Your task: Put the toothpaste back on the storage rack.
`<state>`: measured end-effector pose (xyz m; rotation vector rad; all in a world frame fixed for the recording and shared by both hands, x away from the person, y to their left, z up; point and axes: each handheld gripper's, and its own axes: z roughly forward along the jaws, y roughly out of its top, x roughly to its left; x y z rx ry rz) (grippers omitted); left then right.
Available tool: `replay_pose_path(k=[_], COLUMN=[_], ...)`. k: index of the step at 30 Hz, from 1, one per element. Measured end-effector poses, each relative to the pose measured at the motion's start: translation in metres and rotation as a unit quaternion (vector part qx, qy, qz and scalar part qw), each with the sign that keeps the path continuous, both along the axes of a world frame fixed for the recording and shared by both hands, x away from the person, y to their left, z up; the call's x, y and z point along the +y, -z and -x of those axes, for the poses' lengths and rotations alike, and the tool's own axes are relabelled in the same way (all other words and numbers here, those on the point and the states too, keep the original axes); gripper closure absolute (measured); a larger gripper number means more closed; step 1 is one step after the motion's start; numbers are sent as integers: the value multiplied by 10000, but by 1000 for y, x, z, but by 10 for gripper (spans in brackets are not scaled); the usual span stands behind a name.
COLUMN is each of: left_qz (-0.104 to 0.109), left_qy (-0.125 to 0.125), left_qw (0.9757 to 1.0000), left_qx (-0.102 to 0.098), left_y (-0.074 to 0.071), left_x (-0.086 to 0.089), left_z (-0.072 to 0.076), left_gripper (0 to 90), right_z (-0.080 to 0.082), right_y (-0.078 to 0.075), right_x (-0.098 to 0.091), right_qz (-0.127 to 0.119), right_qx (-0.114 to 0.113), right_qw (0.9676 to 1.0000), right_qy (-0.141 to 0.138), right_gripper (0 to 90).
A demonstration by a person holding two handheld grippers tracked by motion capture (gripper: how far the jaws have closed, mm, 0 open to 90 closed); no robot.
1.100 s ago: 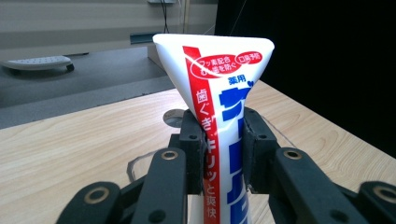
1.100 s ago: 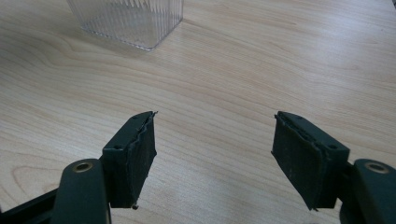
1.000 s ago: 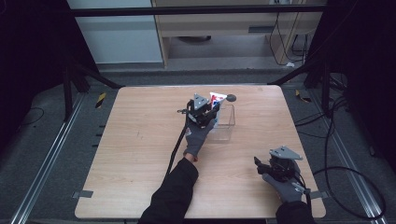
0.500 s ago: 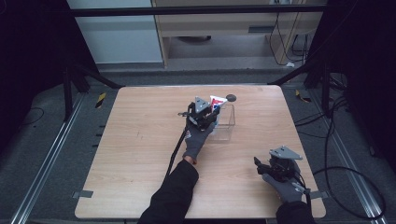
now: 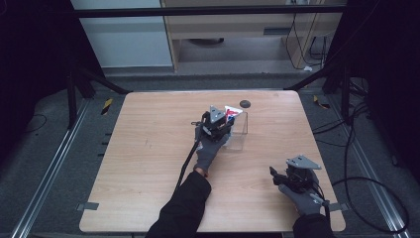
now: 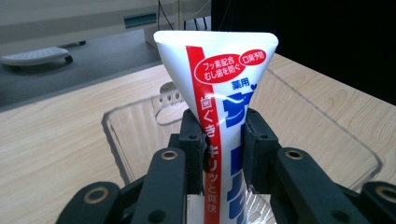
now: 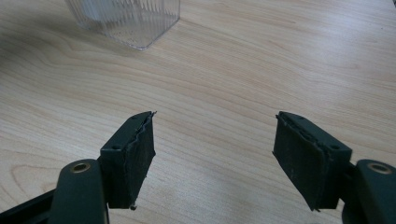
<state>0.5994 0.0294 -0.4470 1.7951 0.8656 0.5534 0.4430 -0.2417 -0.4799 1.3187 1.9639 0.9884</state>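
A white toothpaste tube (image 6: 219, 88) with red and blue print stands upright between the jaws of my left gripper (image 6: 223, 140), which is shut on it. The tube (image 5: 233, 112) and gripper (image 5: 218, 124) hang over the left end of a clear plastic box (image 5: 240, 134) near the table's far middle. In the left gripper view the box's rim (image 6: 317, 109) lies behind and below the tube. My right gripper (image 7: 215, 154) stands open over bare wood with nothing between its fingers; the high view shows it (image 5: 277, 176) near the front right corner.
A small dark round disc (image 5: 244, 103) lies at the far edge behind the box. The ribbed corner of the clear box (image 7: 135, 21) shows at the top of the right gripper view. Black cables trail from both grippers. Dark floor and metal rails ring the wooden table (image 5: 148, 148).
The left gripper with the tube has edged slightly over the box. The right gripper has kept still.
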Motion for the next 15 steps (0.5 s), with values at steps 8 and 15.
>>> replay_pose_path(k=[8,15], left_qz=[131,553], left_qy=[-4,80], left_qw=[9999,9984], left_qx=[6,-51], left_y=[3,-7], left_x=[3,9], left_z=[0,3], left_gripper=[712,613], right_z=[0,0], right_y=[0,0], right_x=[0,0], right_qz=[-3,-8], right_qx=[3,2], right_qw=[10000,10000], right_qy=[9,2], right_gripper=[287,284])
